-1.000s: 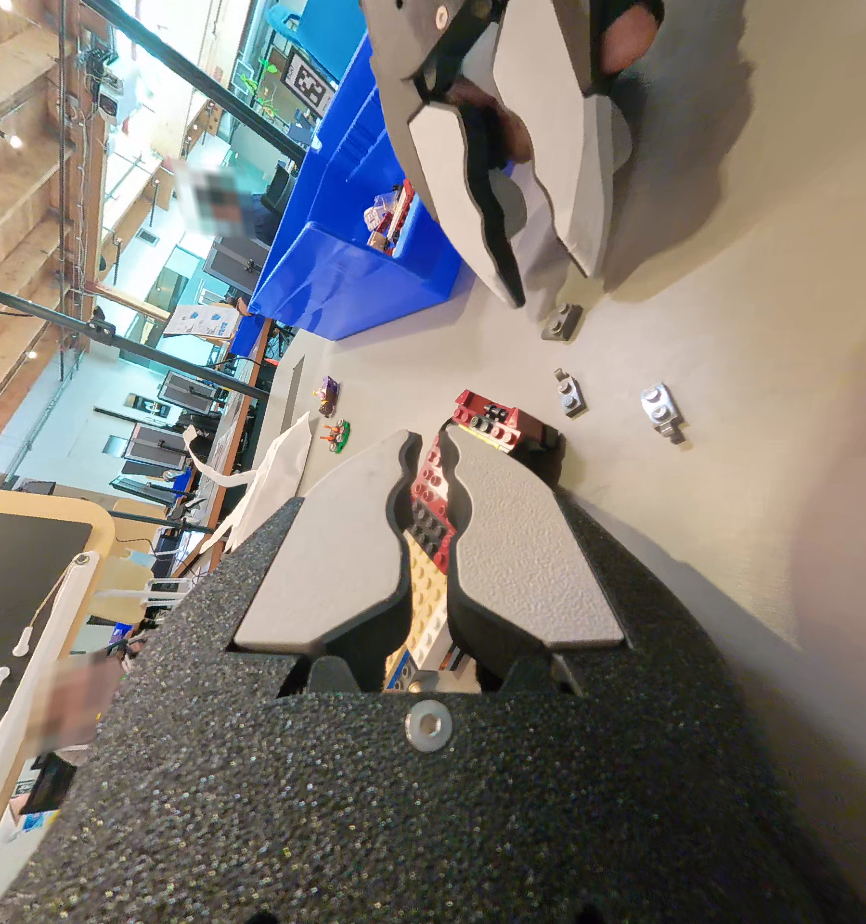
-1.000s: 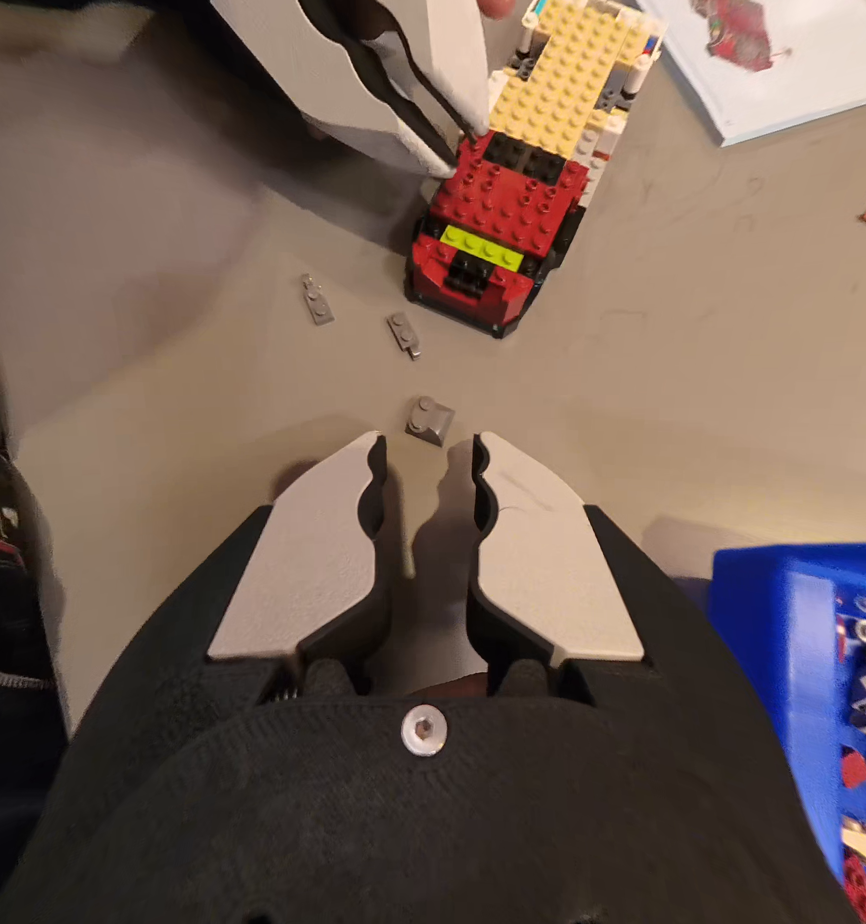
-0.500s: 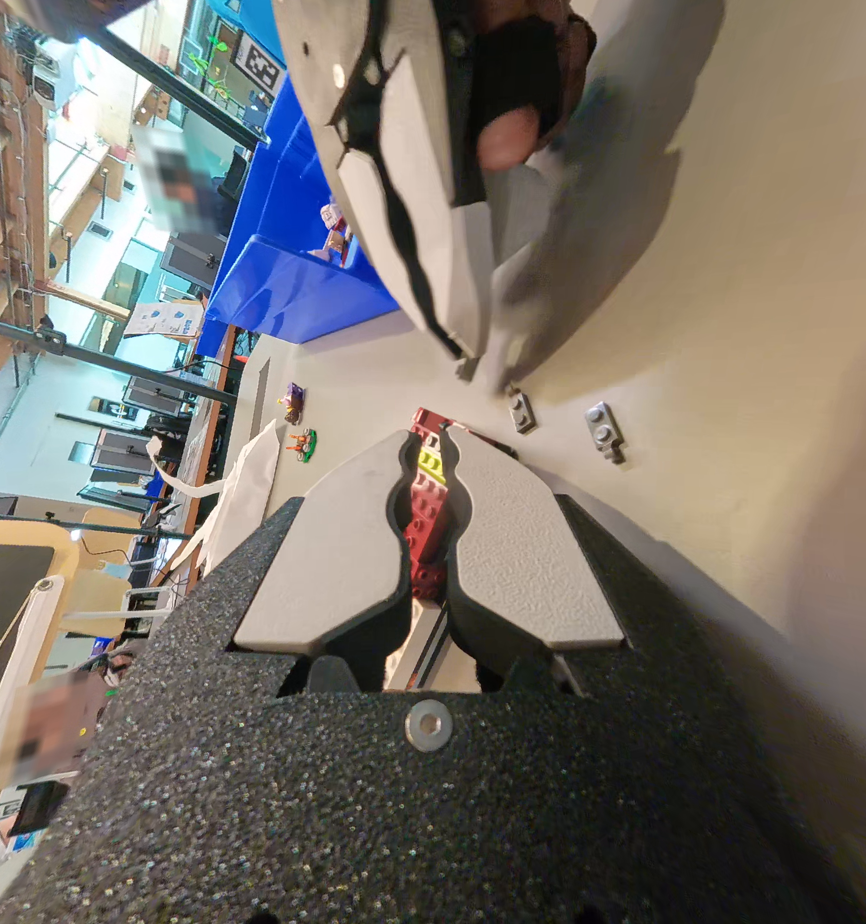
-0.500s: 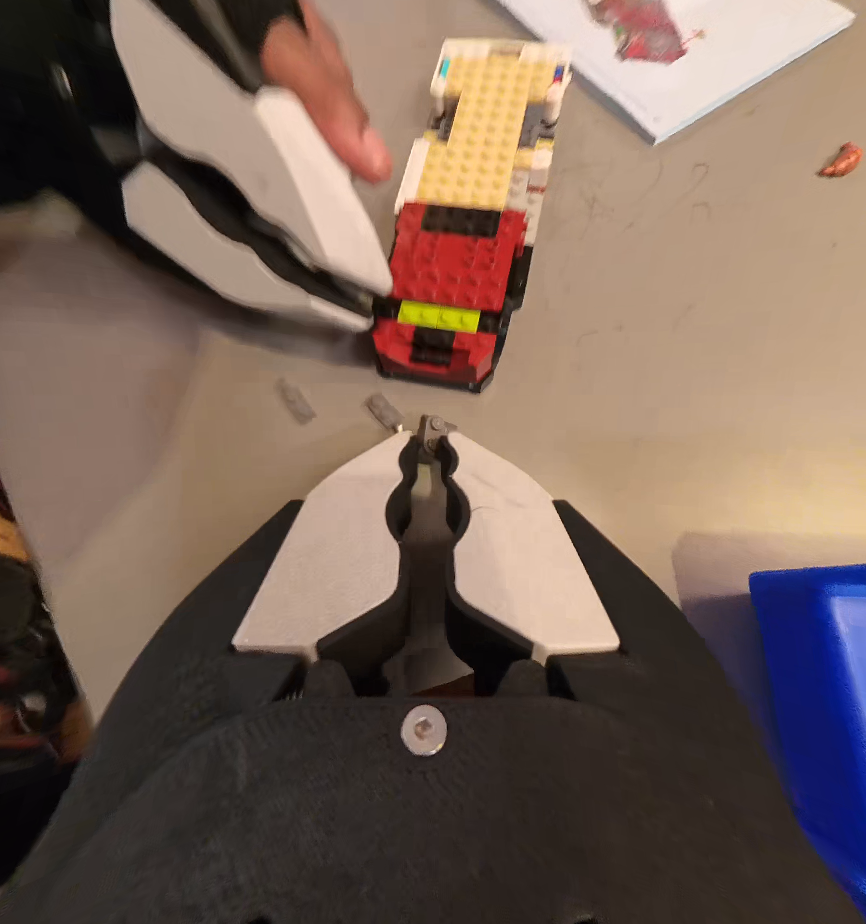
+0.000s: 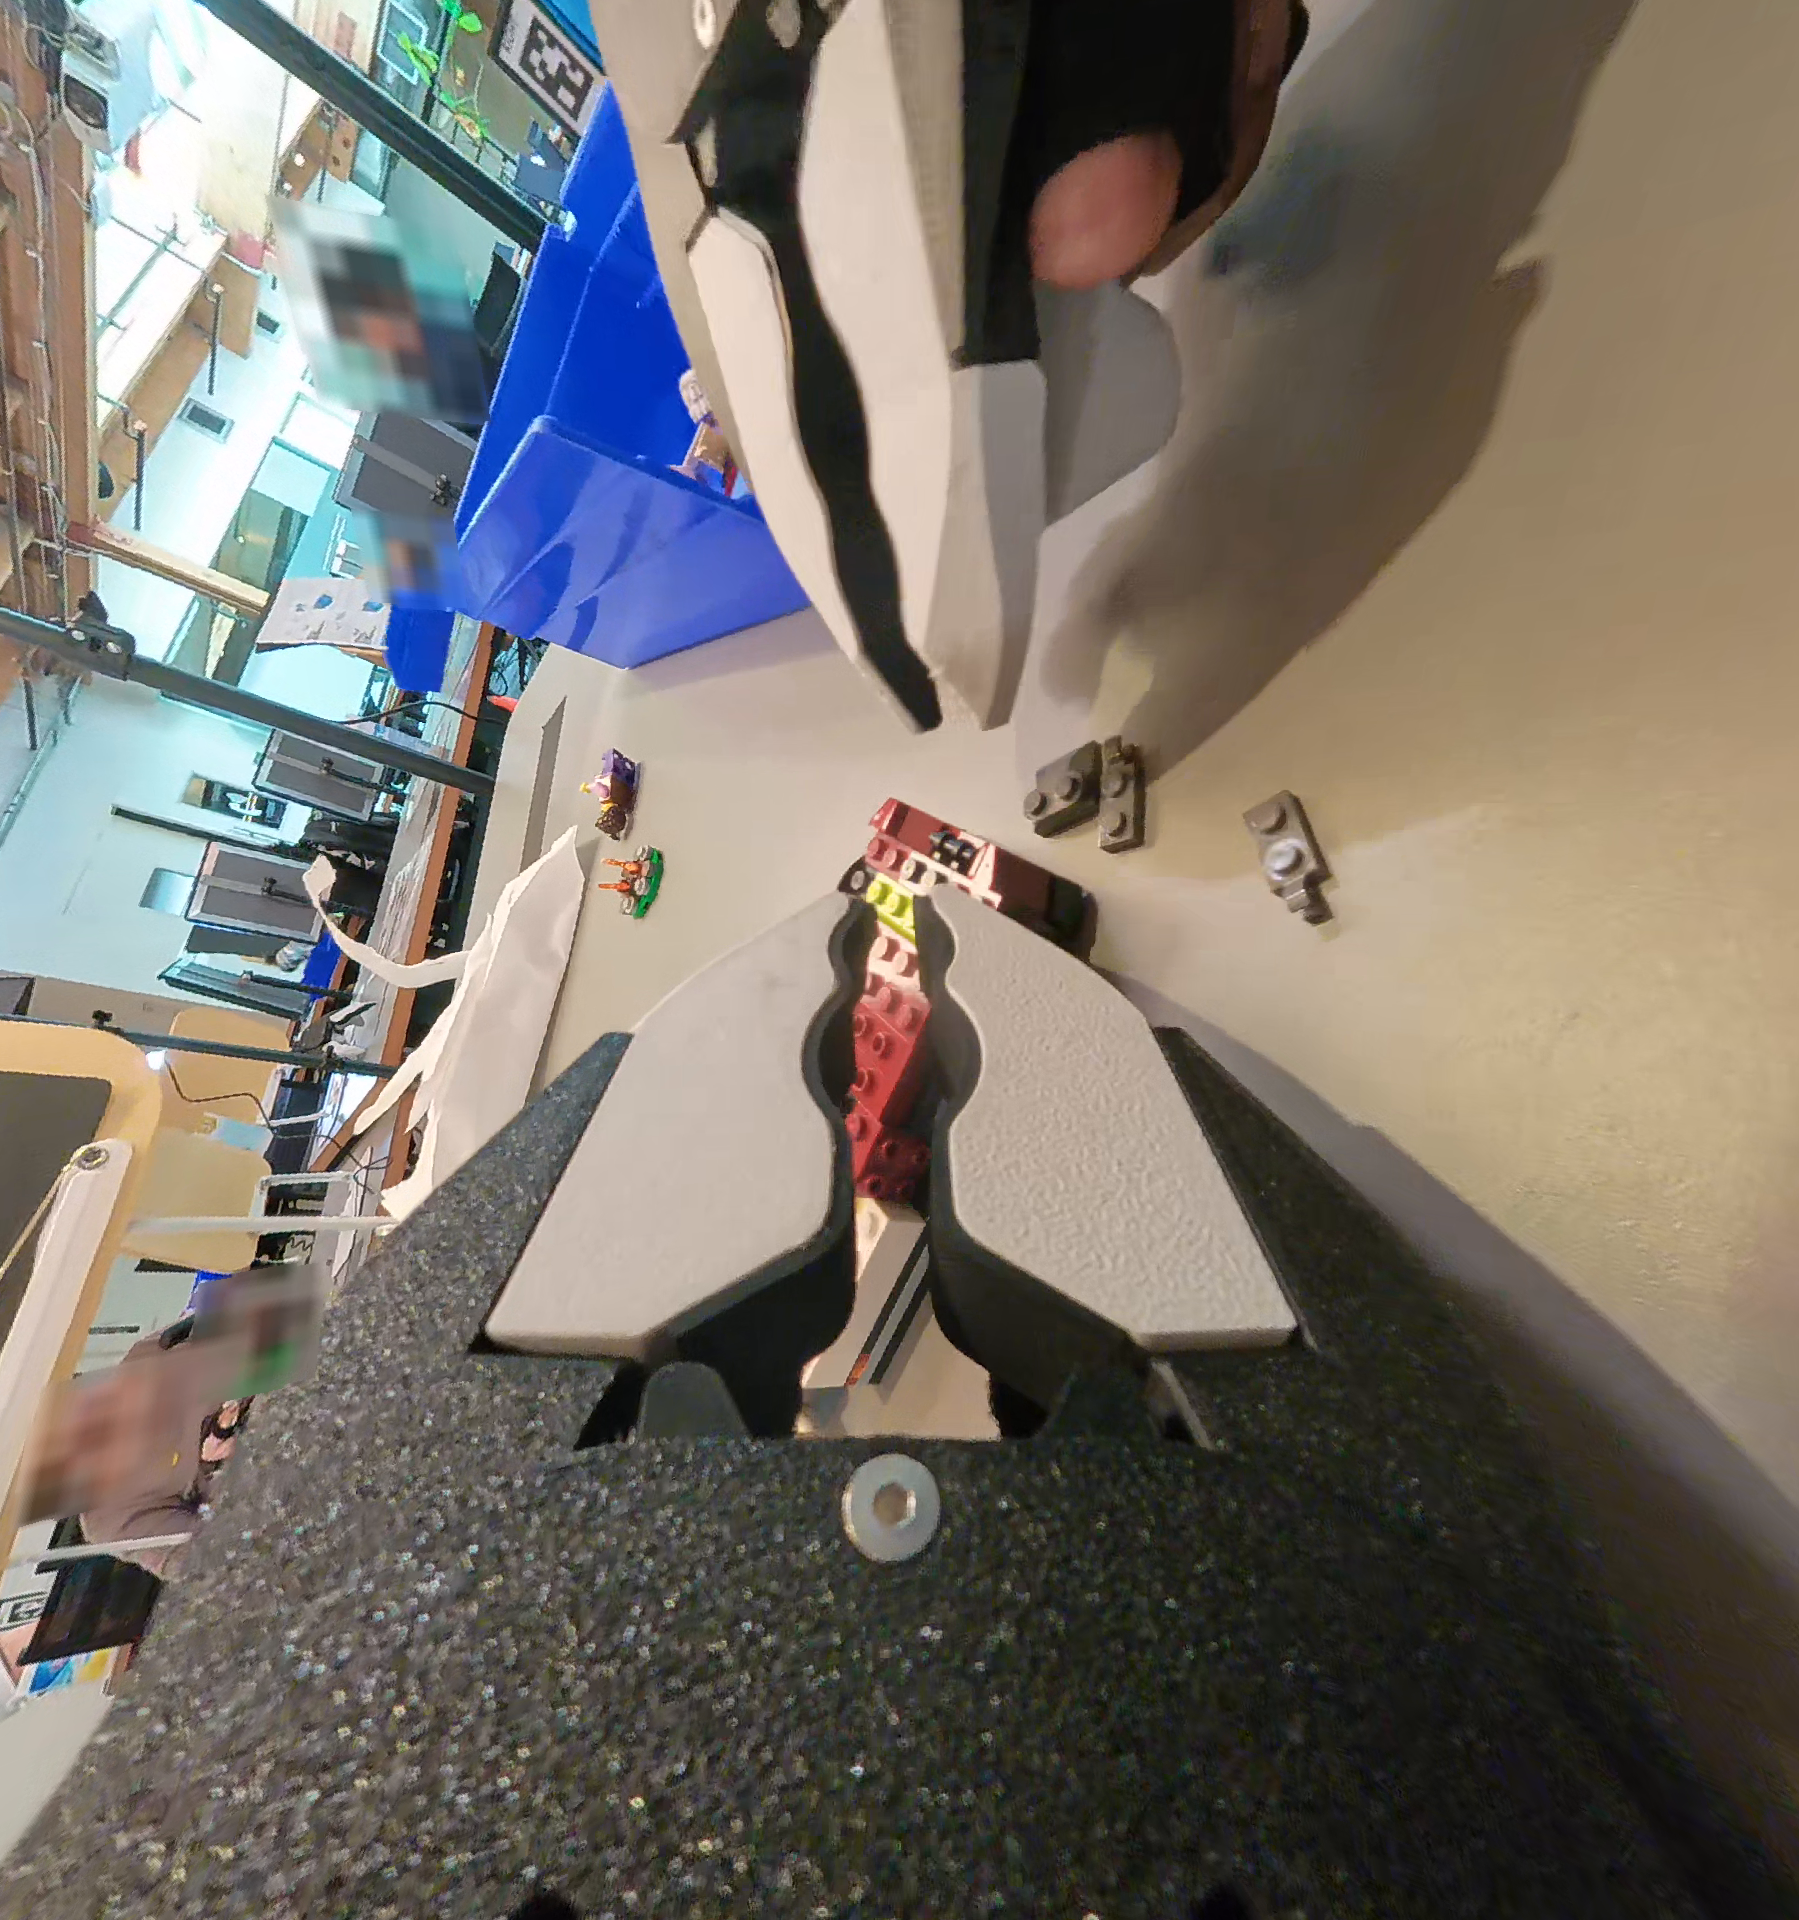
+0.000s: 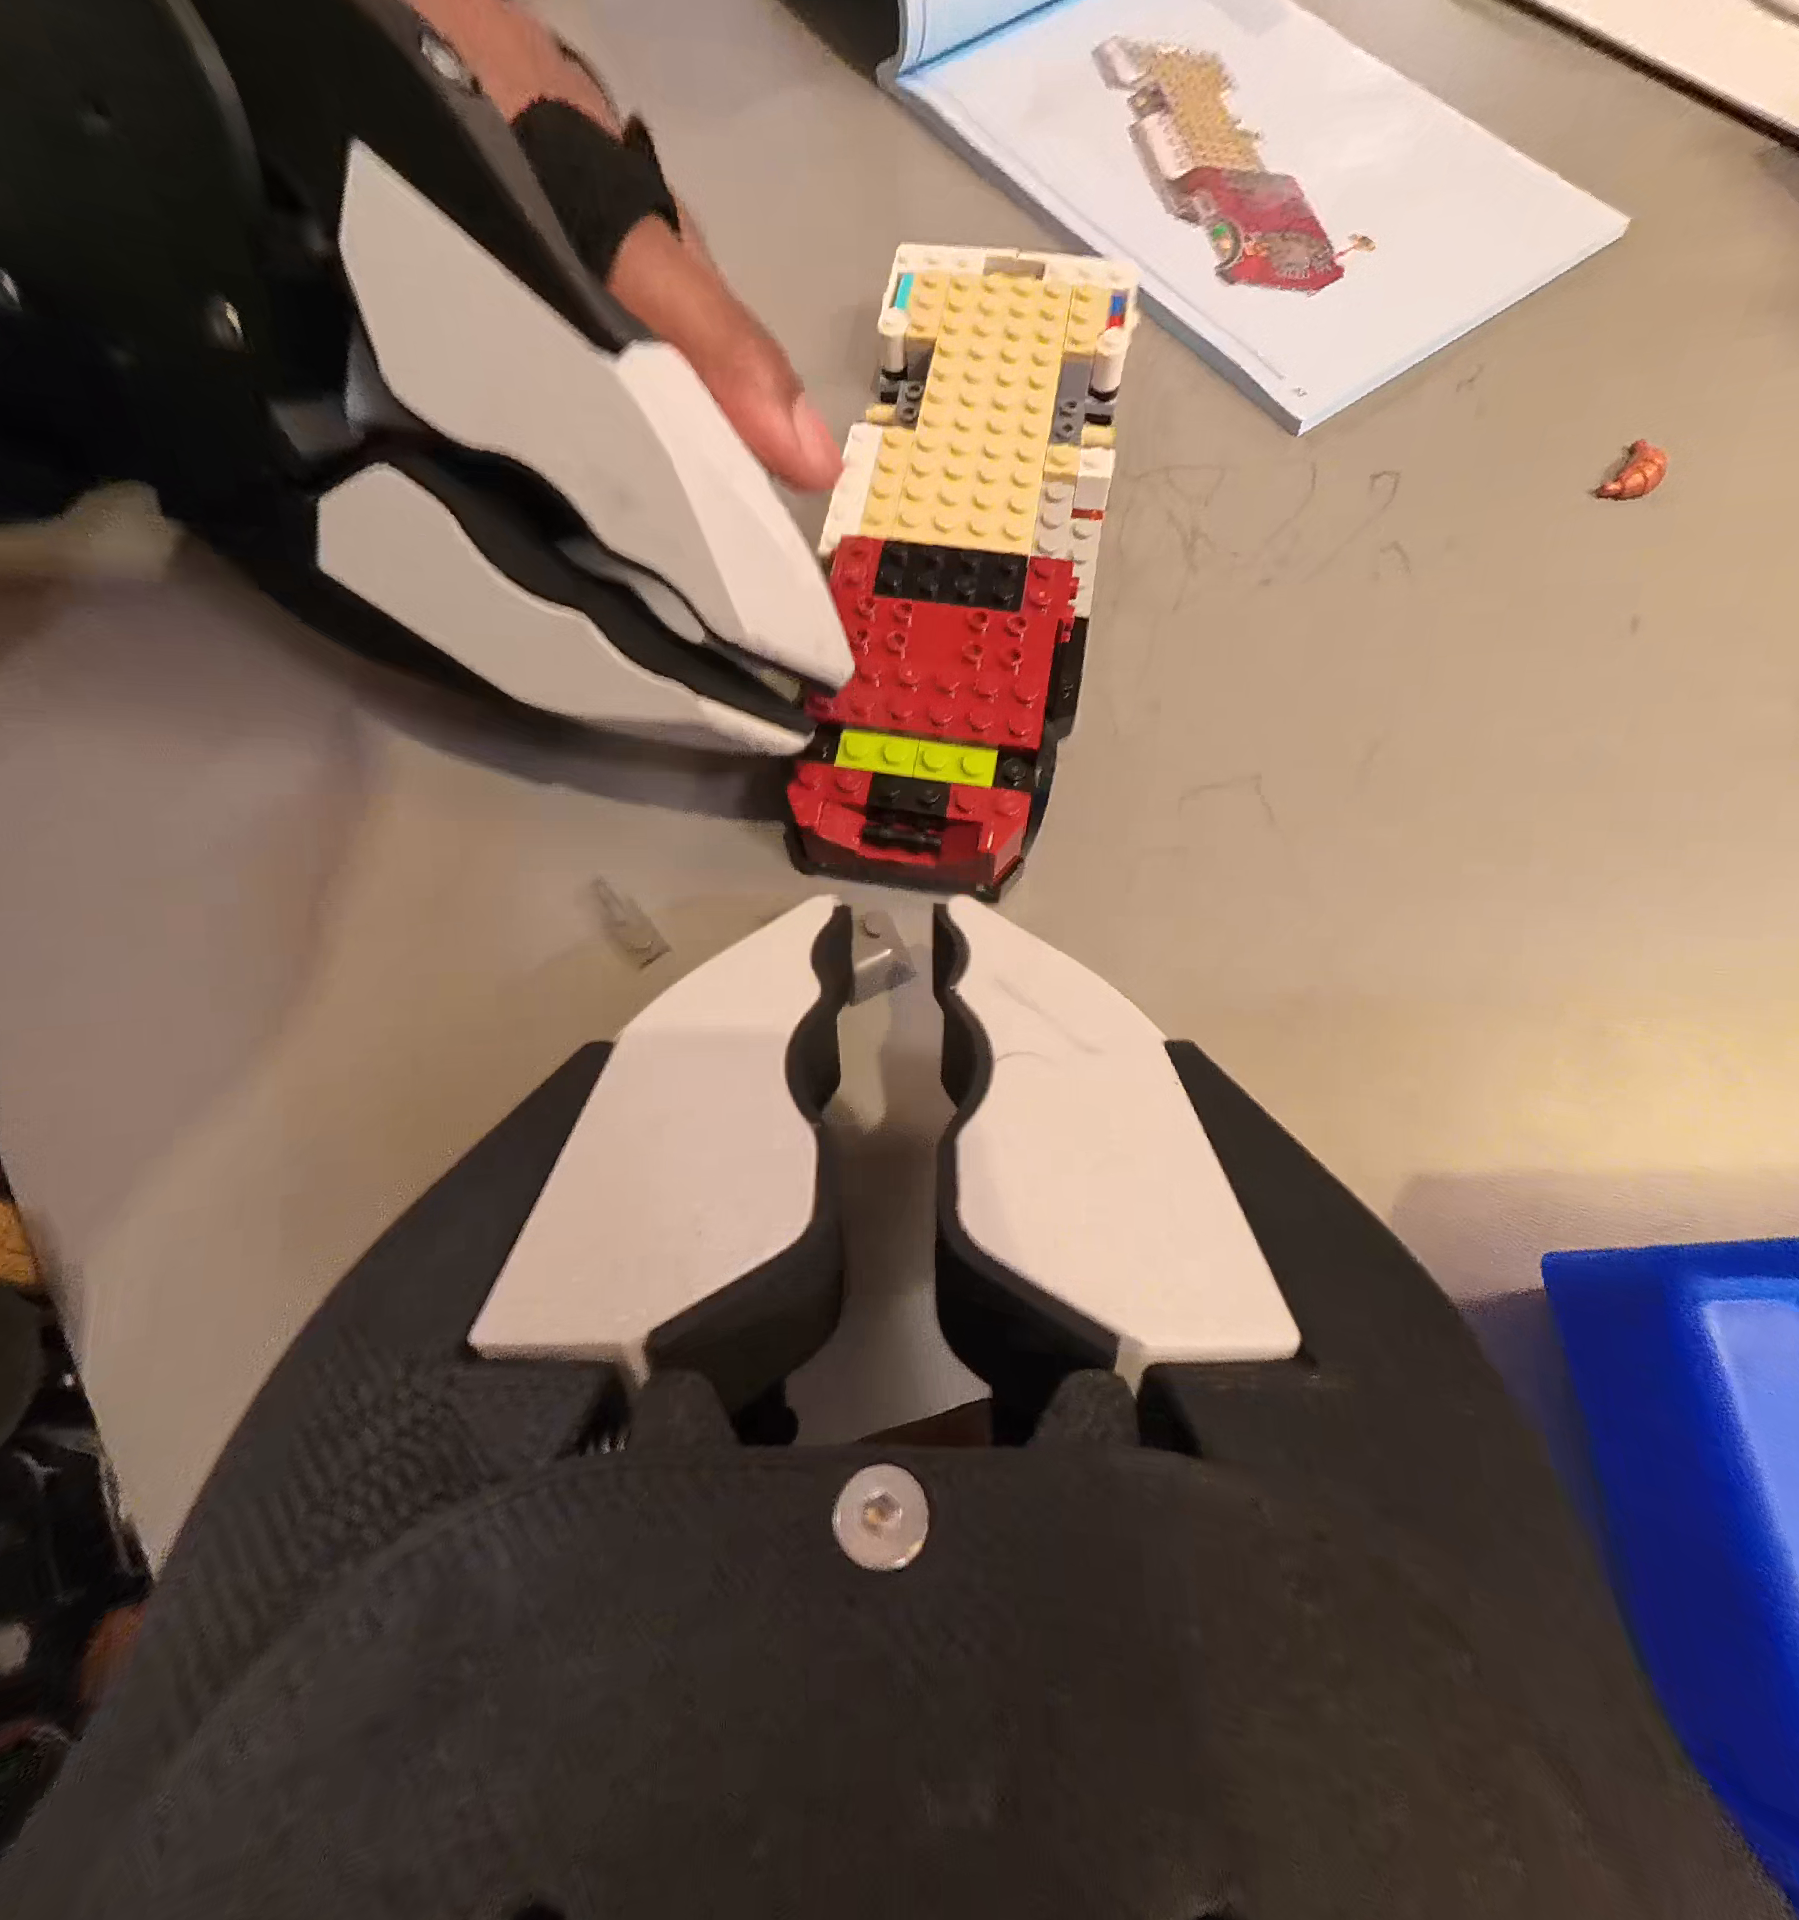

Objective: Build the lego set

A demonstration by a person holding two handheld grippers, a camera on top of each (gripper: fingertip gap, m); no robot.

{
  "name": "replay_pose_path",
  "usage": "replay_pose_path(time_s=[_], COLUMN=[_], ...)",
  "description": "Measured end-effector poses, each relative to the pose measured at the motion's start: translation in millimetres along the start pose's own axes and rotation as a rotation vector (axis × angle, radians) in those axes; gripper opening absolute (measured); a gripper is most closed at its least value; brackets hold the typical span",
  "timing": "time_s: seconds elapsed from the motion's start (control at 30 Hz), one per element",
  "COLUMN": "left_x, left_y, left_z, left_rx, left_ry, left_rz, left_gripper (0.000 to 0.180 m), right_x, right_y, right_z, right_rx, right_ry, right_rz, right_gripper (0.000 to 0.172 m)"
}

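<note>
Spread across a grey table (image 6: 1394, 831): at the near right corner a blue bin (image 6: 1705, 1507) with loose bricks inside, and at the far edge an open booklet (image 6: 1342, 208) showing a picture of a red and tan model. Between them, in the middle of the table, a long brick vehicle (image 6: 968, 582), partly built by the look of it: tan studded deck at the far end, red body with a lime strip and black bits at the near end, studs bare on top. Left claw (image 6: 807, 712) reaching in from the left, pinching the red side edge of the vehicle, one finger over the studs and the other low against the flank, with a bare fingertip of the holding hand resting just beside the tan deck. Right claw (image 6: 884, 920) just short of the vehicle's red nose, narrowly spread, with a small grey piece (image 6: 879, 961) lying between the fingers, close against one and clear of the other, so not gripped. Two more grey plates nearby on the table: one (image 5: 1118, 795) touching that piece, another (image 5: 1284, 852) a little apart. Nothing between the right claw and the vehicle except that grey piece. Well off to the far side: a tiny orange bit (image 6: 1633, 470), a purple figure (image 5: 616, 790), and a small green-based part (image 5: 637, 881).
</note>
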State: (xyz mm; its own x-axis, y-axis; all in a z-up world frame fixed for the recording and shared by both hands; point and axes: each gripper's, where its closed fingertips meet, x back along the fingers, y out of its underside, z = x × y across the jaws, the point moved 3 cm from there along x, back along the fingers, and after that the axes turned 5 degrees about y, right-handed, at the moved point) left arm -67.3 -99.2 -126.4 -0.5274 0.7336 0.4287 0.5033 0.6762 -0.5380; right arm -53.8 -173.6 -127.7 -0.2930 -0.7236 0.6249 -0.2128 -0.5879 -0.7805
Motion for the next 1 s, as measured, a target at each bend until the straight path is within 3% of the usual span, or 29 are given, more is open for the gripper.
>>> replay_pose_path(time_s=[0.23,0.4,0.7,1.0], left_x=[2.1,7.0,8.8,10.1], left_y=[0.9,1.6,8.2,11.0], left_z=[0.1,1.2,-1.1,-5.7], left_rx=[-0.009,-0.012,0.001,0.005], left_ry=[0.003,0.023,0.021,-0.008], left_rz=[0.005,0.035,0.017,-0.010], left_gripper=[0.009,0.010,0.010,0.009], right_x=[-7.3,-15.0,-20.4,-13.9], right_y=[5.2,10.9,10.8,7.0], right_z=[4.7,5.7,-4.5,-4.3], right_rx=[0.198,0.240,0.175,0.073], right_ry=[-0.086,-0.175,-0.184,-0.071], right_rz=[-0.022,-0.079,-0.130,-0.092], right_gripper=[0.027,0.030,0.020,0.016])
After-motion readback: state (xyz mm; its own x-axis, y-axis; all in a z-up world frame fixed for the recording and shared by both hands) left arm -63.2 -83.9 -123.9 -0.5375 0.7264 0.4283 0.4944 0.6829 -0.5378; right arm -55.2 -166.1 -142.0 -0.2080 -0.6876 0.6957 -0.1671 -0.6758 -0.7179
